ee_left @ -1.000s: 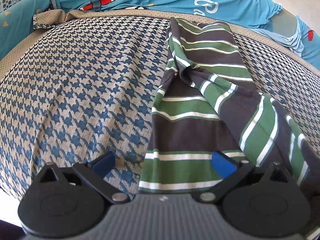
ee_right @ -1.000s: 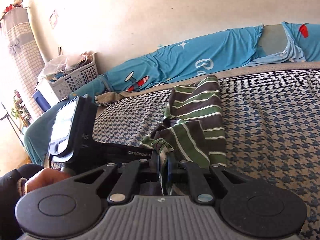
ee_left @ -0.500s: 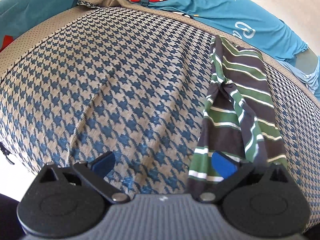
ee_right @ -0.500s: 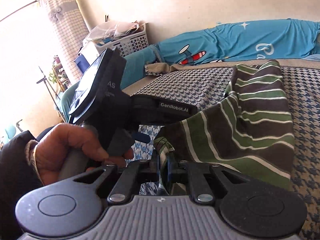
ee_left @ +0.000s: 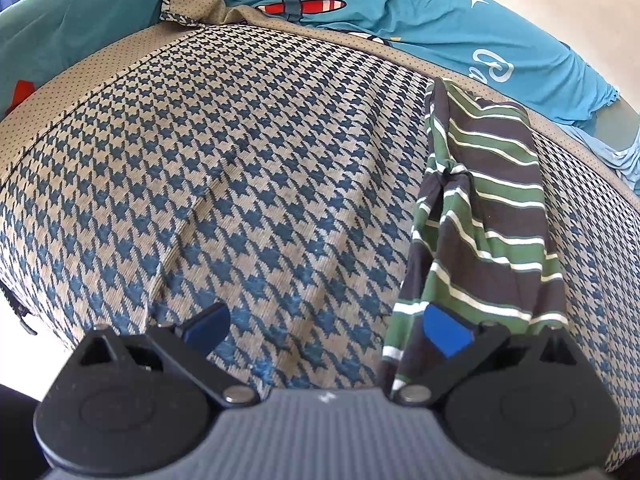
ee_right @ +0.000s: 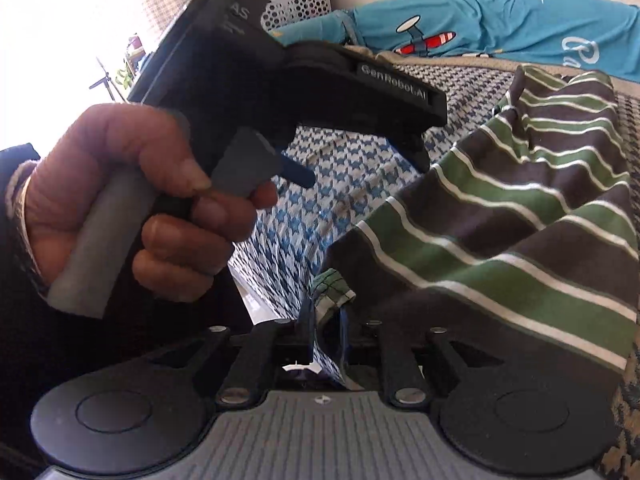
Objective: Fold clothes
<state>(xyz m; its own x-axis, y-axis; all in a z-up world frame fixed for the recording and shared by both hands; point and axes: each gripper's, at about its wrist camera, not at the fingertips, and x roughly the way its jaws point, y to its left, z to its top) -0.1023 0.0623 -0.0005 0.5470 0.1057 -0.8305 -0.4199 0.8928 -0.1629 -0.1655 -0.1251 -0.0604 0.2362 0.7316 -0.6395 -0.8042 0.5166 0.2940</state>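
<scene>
A green, dark grey and white striped garment (ee_left: 488, 216) lies bunched lengthwise on the houndstooth bed cover (ee_left: 248, 168). My left gripper (ee_left: 326, 328) hangs open above the cover. Its right pad (ee_left: 446, 334) is over the garment's near hem, and nothing is between its fingers. In the right wrist view the striped garment (ee_right: 520, 208) drapes up from the bed to my right gripper (ee_right: 326, 330). Those jaws are opening, with the folded hem corner (ee_right: 330, 288) still caught at their tips. A hand (ee_right: 140, 184) holds the left gripper (ee_right: 356, 164) just beyond them.
Blue bedding with a plane print (ee_left: 360, 4) lies bunched along the far side of the bed. A white laundry basket (ee_right: 296, 4) stands by the wall at the back left. The bed cover's front edge (ee_left: 24, 304) drops off at the left.
The left gripper drifted left, so the garment now sits at its right. The right gripper sank toward the left gripper with the hem corner in it, and its jaws have parted slightly.
</scene>
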